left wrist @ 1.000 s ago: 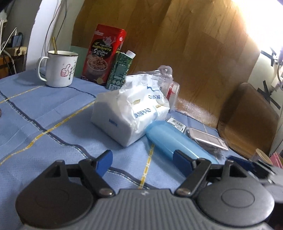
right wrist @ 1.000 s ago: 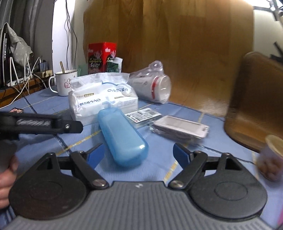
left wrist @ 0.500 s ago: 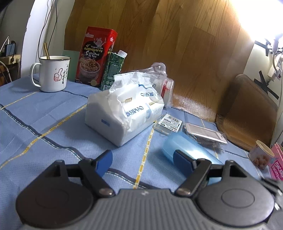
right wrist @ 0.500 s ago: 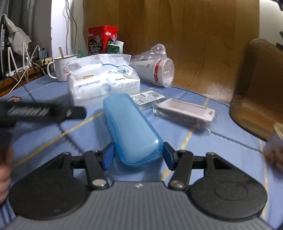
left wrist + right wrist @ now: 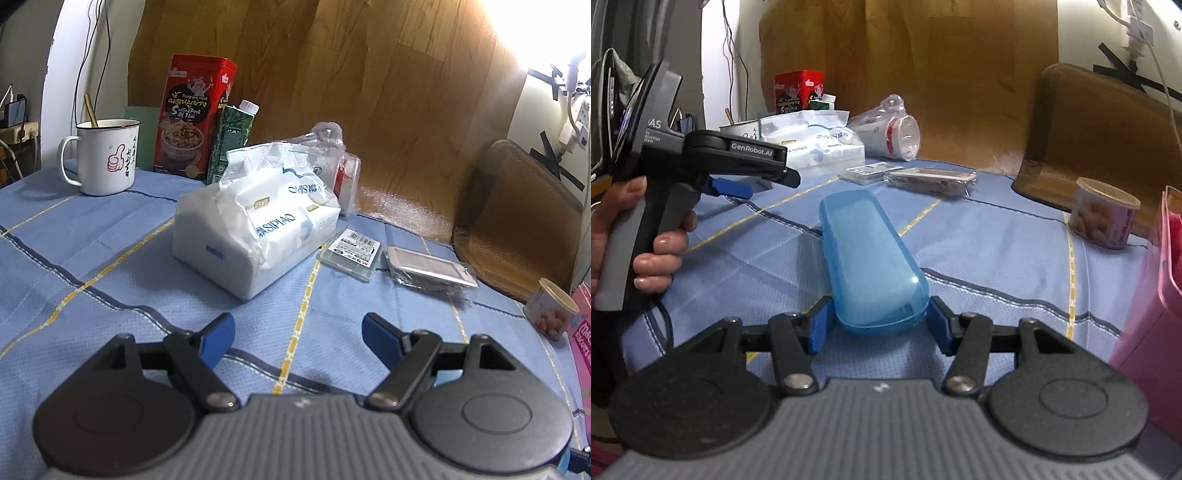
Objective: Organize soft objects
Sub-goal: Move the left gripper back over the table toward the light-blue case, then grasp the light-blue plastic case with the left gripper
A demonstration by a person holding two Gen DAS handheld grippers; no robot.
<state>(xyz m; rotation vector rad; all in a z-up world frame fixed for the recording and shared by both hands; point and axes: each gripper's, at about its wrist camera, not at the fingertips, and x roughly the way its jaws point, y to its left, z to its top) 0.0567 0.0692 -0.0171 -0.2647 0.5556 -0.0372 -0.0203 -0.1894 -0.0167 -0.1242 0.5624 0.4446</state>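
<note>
Right wrist view: right tool clamps blue case; left tool gapes empty, tissue pack ahead.

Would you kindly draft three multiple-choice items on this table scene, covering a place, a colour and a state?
1. The white enamel mug stands
A. left of the red tin
B. on the tissue pack
C. beside the pink box

2. The hard plastic case is
A. blue
B. green
C. black

3. The left gripper is
A. shut on the case
B. open, empty
C. shut on the mug

Answers:
A, white enamel mug sits left of red tin.
A, case, between the right gripper's pads, is blue.
B, left gripper brackets only cloth.
</note>
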